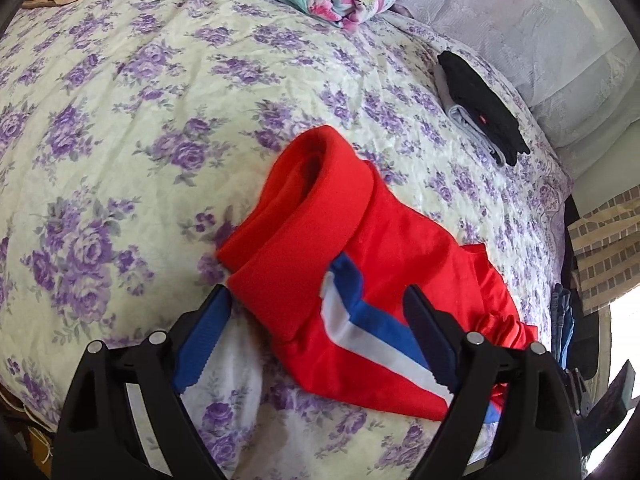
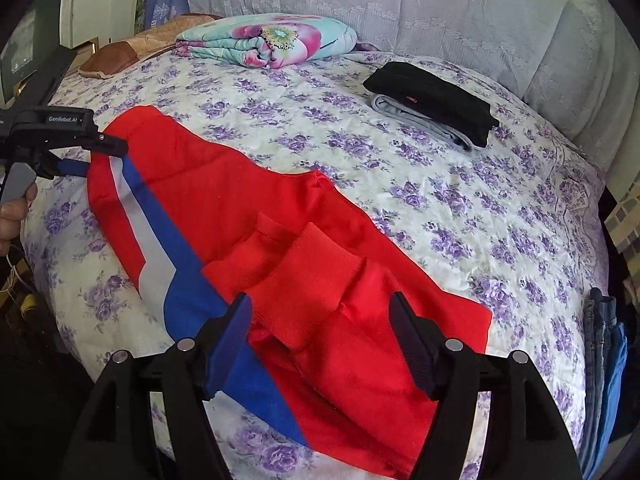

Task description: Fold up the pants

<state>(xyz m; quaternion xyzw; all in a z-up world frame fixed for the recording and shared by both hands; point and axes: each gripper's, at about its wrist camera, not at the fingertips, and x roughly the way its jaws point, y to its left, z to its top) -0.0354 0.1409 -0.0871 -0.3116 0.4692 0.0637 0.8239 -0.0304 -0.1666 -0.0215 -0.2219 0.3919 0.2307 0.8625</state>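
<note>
Red soft-knit pants (image 2: 248, 200) with blue-white stripe: limp, light, slippery; both my grippers (image 1: 316, 312) (image 2: 320, 320) spread, holding nothing; I'd pinch the ribbed cuffs (image 2: 312, 280).

Red pants (image 1: 360, 264): lower right end hidden behind the left gripper's right finger (image 1: 430, 340) in the left wrist view; near hem cut off behind the right gripper (image 2: 320, 344) at the bottom of the right wrist view
Grey garment (image 2: 420, 120): mostly covered by the folded black garment (image 2: 436, 100); its kind cannot be told
Red tag (image 2: 411, 99): too small to read
Denim pile (image 2: 600, 360): cut off at the right edge
Hand (image 2: 12, 216): only part shows at the left edge
</note>
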